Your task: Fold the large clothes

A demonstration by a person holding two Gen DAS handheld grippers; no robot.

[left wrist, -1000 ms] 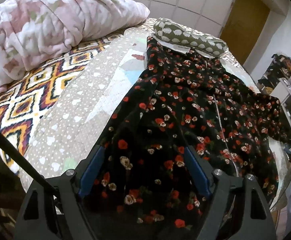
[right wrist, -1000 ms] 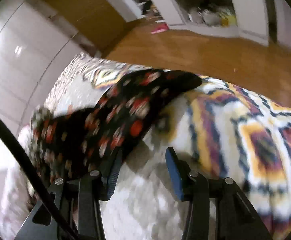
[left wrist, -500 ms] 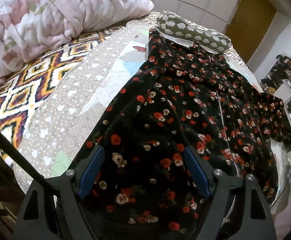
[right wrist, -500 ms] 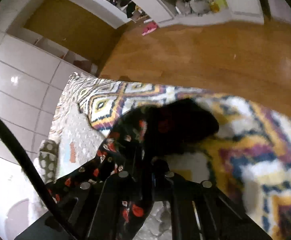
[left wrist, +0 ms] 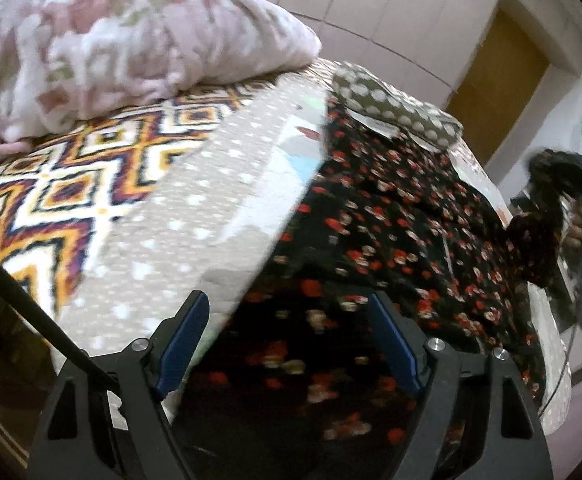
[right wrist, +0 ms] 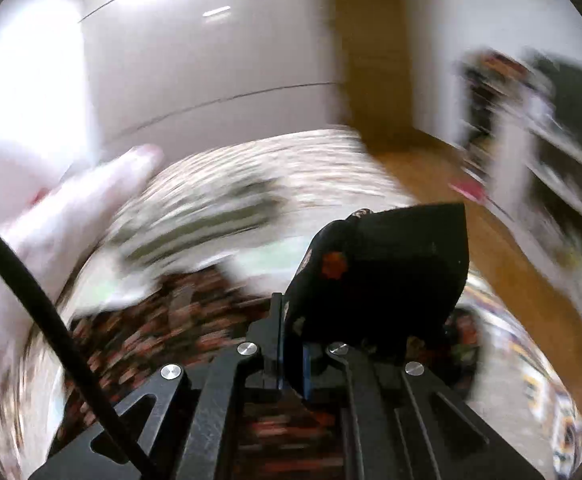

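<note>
A large black garment with red and white flowers point(left wrist: 391, 220) lies spread on the bed. My left gripper point(left wrist: 291, 320) is open, its blue pads on either side of the garment's near edge, not closed on it. My right gripper point(right wrist: 293, 332) is shut on the garment's sleeve end point(right wrist: 383, 276) and holds it lifted above the bed. In the left wrist view the lifted sleeve point(left wrist: 551, 176) shows at the far right next to the person's hand. The right wrist view is blurred by motion.
A pink and white duvet point(left wrist: 111, 48) is piled at the back left of the bed. A spotted pillow point(left wrist: 391, 104) lies by the garment's far end. The bed cover point(left wrist: 71, 184) has a zigzag pattern. A wooden door point(left wrist: 495, 92) and shelves point(right wrist: 551, 184) stand beyond.
My right gripper closed on the sleeve end and lifted it up off the bed, swinging over the garment. My left gripper dropped lower at the garment's near edge and stayed open.
</note>
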